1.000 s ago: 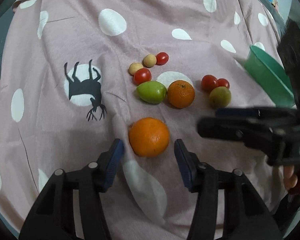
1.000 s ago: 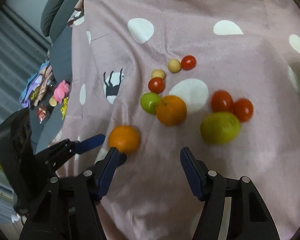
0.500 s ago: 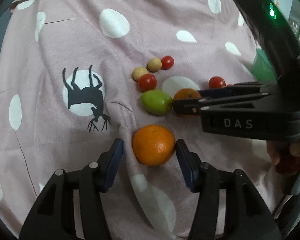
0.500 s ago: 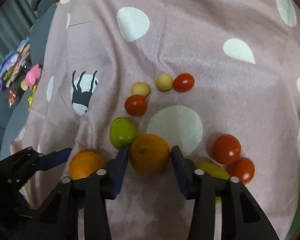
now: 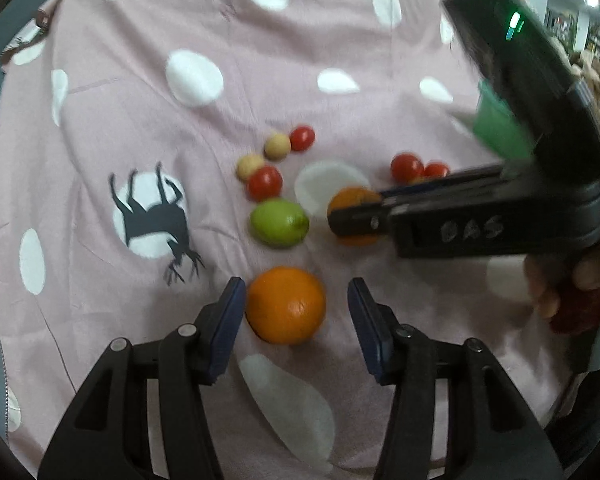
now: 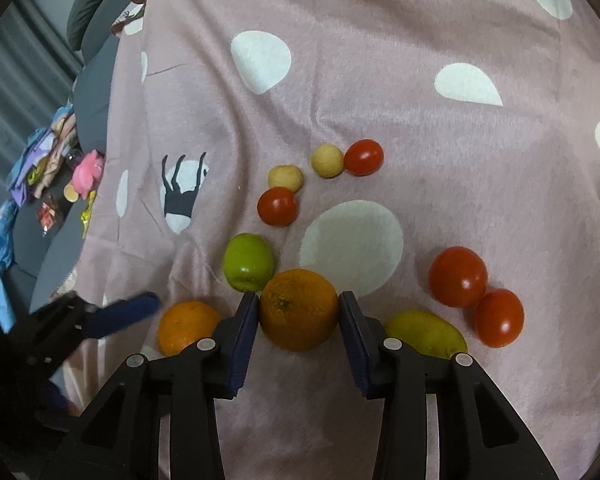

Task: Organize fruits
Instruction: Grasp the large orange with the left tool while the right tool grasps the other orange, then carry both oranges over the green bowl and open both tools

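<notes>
Lime (image 6: 249, 262) touches orange (image 6: 298, 309), left of tomatoes (image 6: 458, 277).

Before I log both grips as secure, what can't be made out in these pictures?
- Left wrist view: the green bowl is blurred and mostly behind the right gripper.
- Left gripper: a gap shows beside its orange; contact unclear.
- Right wrist view: yellow-green fruit partly behind a finger.

Domestic setting, apparently a living room or bedroom. A pink fleece blanket (image 6: 380, 60) with white dots and a deer print covers a grey cushioned surface (image 6: 88, 92). Far left, colourful clutter (image 6: 48, 176) lies heaped.
</notes>
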### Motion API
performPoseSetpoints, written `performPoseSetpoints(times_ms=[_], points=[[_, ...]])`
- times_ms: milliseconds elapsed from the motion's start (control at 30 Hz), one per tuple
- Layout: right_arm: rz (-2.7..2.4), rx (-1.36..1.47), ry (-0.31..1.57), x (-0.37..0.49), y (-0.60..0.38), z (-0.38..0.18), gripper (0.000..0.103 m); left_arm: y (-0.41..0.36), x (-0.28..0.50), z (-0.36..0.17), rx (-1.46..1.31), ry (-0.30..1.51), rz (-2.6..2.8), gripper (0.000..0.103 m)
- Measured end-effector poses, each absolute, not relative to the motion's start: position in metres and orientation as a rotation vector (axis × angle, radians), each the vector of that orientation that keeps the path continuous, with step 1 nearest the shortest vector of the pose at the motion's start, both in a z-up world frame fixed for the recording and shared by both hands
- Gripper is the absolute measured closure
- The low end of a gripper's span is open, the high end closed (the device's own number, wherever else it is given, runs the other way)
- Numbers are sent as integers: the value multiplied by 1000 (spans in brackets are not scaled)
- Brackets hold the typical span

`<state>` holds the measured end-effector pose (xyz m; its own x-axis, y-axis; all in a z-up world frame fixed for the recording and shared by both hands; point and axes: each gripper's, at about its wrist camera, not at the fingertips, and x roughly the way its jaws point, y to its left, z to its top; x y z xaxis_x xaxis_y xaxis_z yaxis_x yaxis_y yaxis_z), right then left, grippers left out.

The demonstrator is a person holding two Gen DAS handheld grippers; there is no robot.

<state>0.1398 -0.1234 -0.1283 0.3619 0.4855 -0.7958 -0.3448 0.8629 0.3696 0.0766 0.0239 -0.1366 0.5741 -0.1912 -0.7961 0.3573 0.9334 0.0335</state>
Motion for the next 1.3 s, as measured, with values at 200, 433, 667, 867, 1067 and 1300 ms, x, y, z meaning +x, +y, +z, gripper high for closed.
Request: performPoseSetpoints(times_ms=[200, 433, 667, 867, 1067, 1300], points=[[546, 171, 1066, 140, -119, -131, 60, 14, 85, -143, 281, 918, -265, 60], [551, 187, 1052, 135, -123, -127, 60, 19, 82, -142, 247, 907, -273, 62], [570, 224, 988, 114, -133, -102, 60, 26, 65, -116, 119, 867, -310, 62], [543, 276, 907, 96, -160, -78, 60, 3, 57, -82, 100, 794, -368, 62], [464, 293, 832, 79, -199, -58, 60, -36, 56, -60, 127, 743, -430, 62], [344, 320, 756, 59, -253, -42, 60, -96, 63, -37, 167, 677, -544, 62]])
